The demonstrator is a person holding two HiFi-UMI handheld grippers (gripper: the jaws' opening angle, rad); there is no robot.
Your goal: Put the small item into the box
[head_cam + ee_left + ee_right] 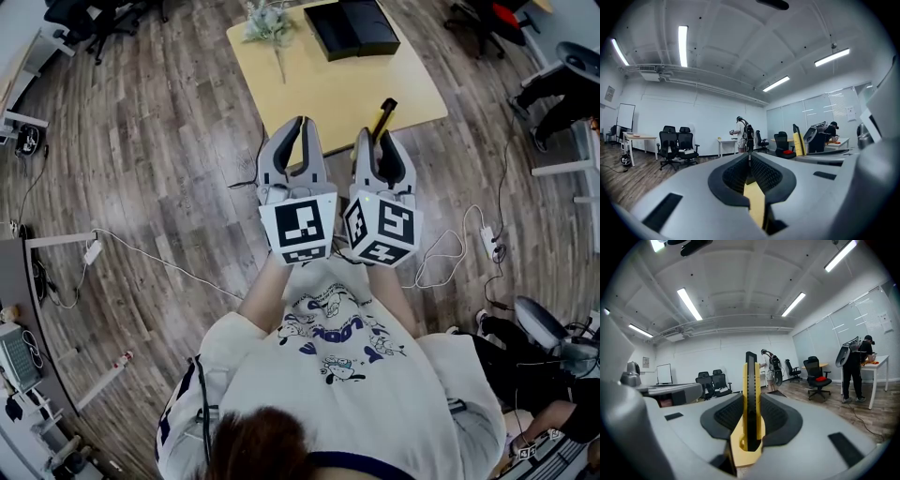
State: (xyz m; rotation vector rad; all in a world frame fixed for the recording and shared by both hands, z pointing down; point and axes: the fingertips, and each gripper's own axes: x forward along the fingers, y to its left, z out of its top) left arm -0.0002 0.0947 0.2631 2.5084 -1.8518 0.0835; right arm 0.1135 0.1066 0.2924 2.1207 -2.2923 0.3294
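Note:
My right gripper (377,139) is shut on a yellow and black utility knife (384,112), whose end sticks out past the jaws toward the table. In the right gripper view the utility knife (750,376) stands upright, clamped between the pads of the right gripper (751,401). My left gripper (300,124) hangs beside it with jaws together and nothing in them; the left gripper (750,157) shows its pads meeting at the tips. An open black box (352,26) lies at the far side of the yellow table (328,89). Both grippers hover over the table's near edge.
A dried plant sprig (270,23) lies at the table's far left corner. Cables (441,253) trail across the wooden floor on both sides. Office chairs (94,19) stand at the back left, and a seated person's legs (562,94) are at the right.

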